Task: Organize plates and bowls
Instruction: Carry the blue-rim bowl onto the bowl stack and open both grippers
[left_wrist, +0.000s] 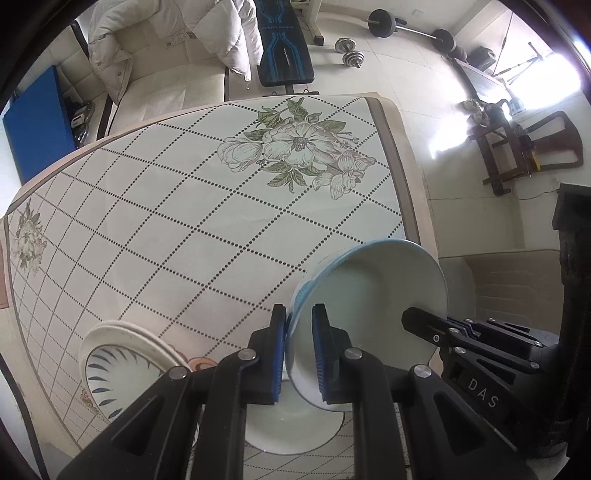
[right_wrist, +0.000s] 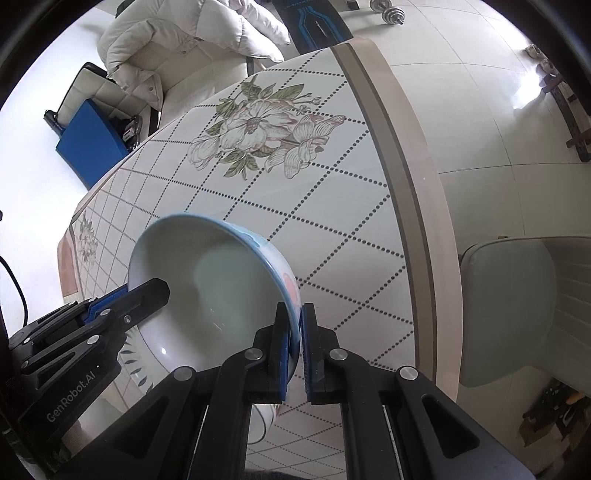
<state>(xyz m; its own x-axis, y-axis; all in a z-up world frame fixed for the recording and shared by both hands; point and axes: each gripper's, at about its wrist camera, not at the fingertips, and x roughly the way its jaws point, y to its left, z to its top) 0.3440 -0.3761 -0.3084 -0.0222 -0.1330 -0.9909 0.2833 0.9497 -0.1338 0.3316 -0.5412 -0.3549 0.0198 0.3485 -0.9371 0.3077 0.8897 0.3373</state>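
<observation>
The left tool (left_wrist: 299, 354) was closed on one side of the rim of the pale blue bowl (left_wrist: 373, 291), one pad inside the wall and one outside; the right tool (right_wrist: 300, 347) was pinched shut on the opposite side of the same rim; the bowl hung tilted between them, clear of the counter (left_wrist: 177, 229). A second bowl (left_wrist: 291, 428) sat on the counter directly beneath, and a plate with blue leaf marks (left_wrist: 110, 376) lay just beside it; nesting the held bowl into the lower one seemed the step in hand; doing it well would mean levelling the two tools first, lowering them together, and centring over the lower bowl before either grip was eased.
</observation>
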